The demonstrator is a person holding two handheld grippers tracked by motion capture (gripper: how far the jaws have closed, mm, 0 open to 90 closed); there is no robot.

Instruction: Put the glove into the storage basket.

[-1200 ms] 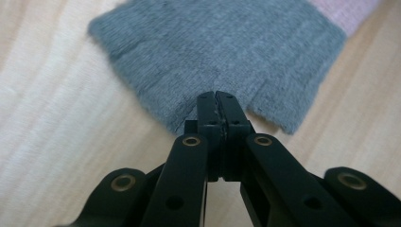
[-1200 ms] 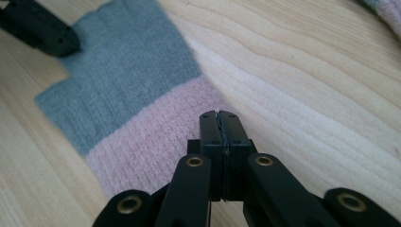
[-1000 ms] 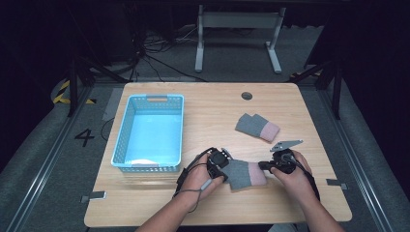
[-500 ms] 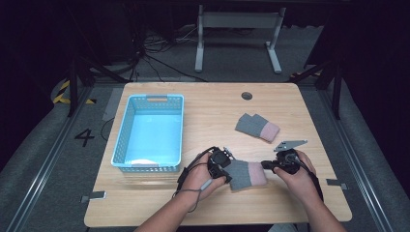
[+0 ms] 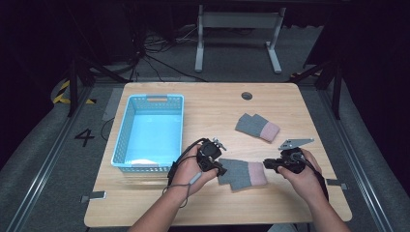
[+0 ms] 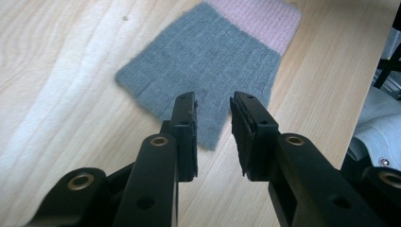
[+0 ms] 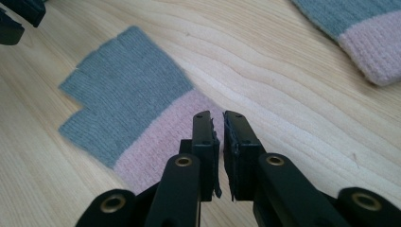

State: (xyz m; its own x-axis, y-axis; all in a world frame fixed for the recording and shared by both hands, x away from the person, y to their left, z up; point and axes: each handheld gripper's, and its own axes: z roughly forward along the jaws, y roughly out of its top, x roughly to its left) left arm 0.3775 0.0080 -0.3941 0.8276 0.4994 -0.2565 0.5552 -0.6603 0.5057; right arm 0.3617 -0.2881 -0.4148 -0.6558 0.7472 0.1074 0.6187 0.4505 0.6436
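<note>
Both grippers, left (image 5: 220,166) and right (image 5: 267,164), just opening, empty: near glove (image 5: 241,174) lies flat by the table's (image 5: 212,104) front edge, released; second glove (image 5: 257,127) behind.

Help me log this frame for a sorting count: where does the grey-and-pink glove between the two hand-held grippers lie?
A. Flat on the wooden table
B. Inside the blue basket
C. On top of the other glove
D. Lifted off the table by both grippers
A: the near glove lies flat on the table, apart from the second glove and outside the blue basket.
</note>
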